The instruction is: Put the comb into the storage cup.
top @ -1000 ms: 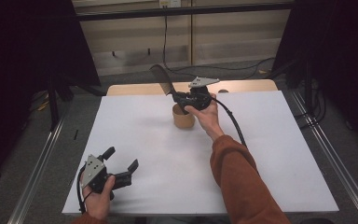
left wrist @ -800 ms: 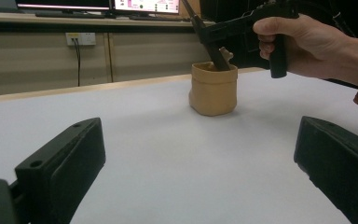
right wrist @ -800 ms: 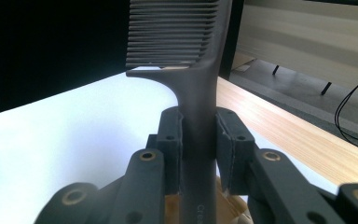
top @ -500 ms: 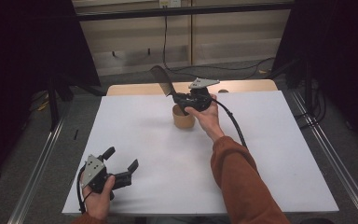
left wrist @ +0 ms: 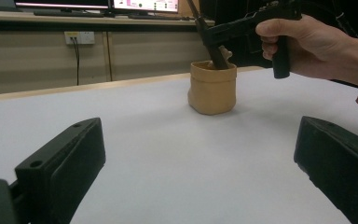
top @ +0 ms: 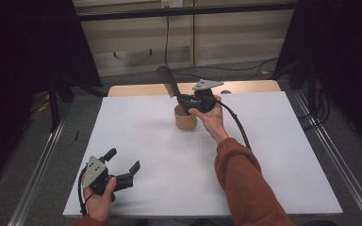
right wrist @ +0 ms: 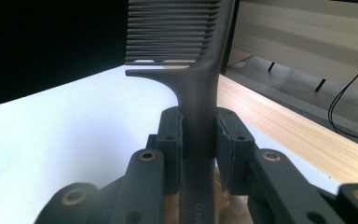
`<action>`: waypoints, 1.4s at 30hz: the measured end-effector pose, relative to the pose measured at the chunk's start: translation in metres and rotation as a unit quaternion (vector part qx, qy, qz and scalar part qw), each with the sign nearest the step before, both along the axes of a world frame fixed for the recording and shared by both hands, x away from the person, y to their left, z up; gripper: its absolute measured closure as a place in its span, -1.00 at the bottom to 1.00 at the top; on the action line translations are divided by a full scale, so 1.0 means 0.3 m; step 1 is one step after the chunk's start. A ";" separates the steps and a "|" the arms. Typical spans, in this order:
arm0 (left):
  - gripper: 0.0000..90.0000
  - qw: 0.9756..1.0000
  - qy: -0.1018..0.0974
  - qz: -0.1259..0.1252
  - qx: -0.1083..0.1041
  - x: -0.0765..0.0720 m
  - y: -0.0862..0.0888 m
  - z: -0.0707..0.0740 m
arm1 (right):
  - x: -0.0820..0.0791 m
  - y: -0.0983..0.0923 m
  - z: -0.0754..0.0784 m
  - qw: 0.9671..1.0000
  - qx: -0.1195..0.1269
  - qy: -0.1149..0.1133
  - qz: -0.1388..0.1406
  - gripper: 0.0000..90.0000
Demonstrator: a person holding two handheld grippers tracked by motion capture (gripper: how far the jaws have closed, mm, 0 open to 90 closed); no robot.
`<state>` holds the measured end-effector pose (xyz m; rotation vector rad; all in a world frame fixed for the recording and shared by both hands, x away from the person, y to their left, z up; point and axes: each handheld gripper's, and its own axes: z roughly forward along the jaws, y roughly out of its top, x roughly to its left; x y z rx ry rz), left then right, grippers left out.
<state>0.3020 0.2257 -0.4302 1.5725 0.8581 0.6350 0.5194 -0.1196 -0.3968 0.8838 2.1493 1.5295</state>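
Right gripper, above the table centre toward 12 o'clock, with its jaws clamped on the handle of a dark comb. In the right gripper view the pads press both sides of the handle and the teeth stand above. The handle's lower end dips into the mouth of a tan cup directly beneath the gripper; in the left gripper view it reaches inside the rim of the cup. Whether it touches the bottom cannot be told. Left gripper rests at 7 o'clock near the front edge, well apart from the cup, jaws wide apart and holding nothing.

Progress, as judged: the comb is gripped, carried over the cup and partly lowered in. Left to do: lower it fully, release, and withdraw the gripper.
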 end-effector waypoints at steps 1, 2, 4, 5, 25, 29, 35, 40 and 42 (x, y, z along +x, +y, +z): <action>-0.96 1.000 0.001 -0.001 0.000 0.000 0.000 0.000 | -0.001 0.000 0.000 1.000 -0.001 0.000 0.001 0.63; -0.96 1.000 0.001 -0.001 0.000 0.001 0.000 -0.001 | -0.002 0.001 0.000 1.000 -0.003 0.000 0.001 0.63; -0.95 1.000 0.001 -0.001 0.000 0.001 0.000 -0.001 | -0.003 0.003 -0.002 1.000 -0.005 0.001 0.003 0.63; -0.96 1.000 0.001 -0.001 0.000 0.000 0.000 0.000 | -0.004 0.003 -0.003 1.000 -0.005 0.001 0.003 0.63; -0.96 1.000 0.001 -0.002 0.000 0.001 -0.001 -0.001 | -0.025 0.001 -0.040 1.000 -0.016 0.009 0.000 0.62; -0.96 1.000 0.002 -0.002 0.001 0.001 -0.001 -0.001 | -0.027 -0.003 -0.040 1.000 -0.014 0.008 -0.002 0.62; -0.96 1.000 0.001 -0.002 -0.001 0.001 -0.001 -0.001 | -0.031 -0.002 -0.042 1.000 -0.015 0.005 -0.004 0.62; -0.96 1.000 0.001 -0.002 -0.001 0.001 -0.002 -0.001 | -0.032 0.007 -0.037 0.999 -0.036 -0.004 -0.003 0.62; -0.96 1.000 0.001 -0.003 0.002 0.001 -0.001 0.000 | -0.031 0.002 -0.041 1.000 -0.025 -0.001 -0.003 0.62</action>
